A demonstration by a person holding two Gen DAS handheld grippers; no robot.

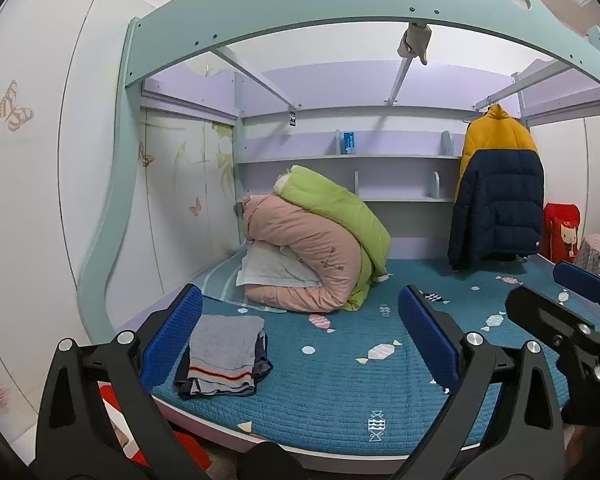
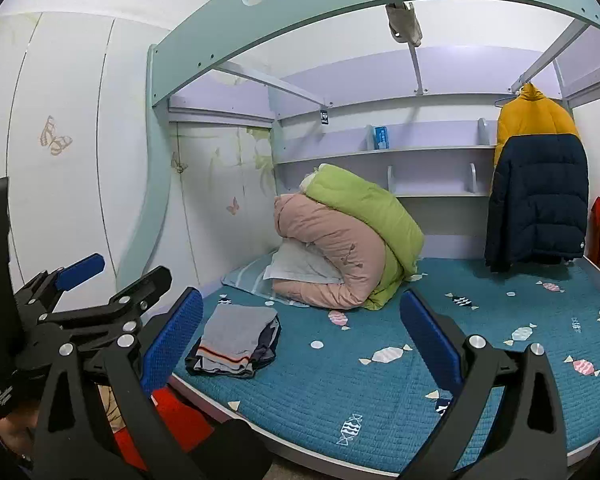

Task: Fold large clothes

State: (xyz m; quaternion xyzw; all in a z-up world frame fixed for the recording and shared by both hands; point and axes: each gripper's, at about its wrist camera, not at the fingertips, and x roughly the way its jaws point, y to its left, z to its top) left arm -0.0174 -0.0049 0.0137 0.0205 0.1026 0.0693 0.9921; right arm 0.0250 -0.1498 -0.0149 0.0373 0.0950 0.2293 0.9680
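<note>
A yellow and navy puffer jacket hangs on a hanger from the bunk frame at the back right; it also shows in the right wrist view. A folded pile of grey and dark clothes lies on the blue bed cover near the front left. My left gripper is open and empty, held above the bed's front edge. My right gripper is open and empty too, beside it to the right. Each gripper shows in the other's view, the right one and the left one.
The bed has a blue quilted cover with candy prints. Rolled pink and green quilts with a pillow lie at the back. Shelves run along the back wall. A red bag stands at the right. The bunk frame arches overhead.
</note>
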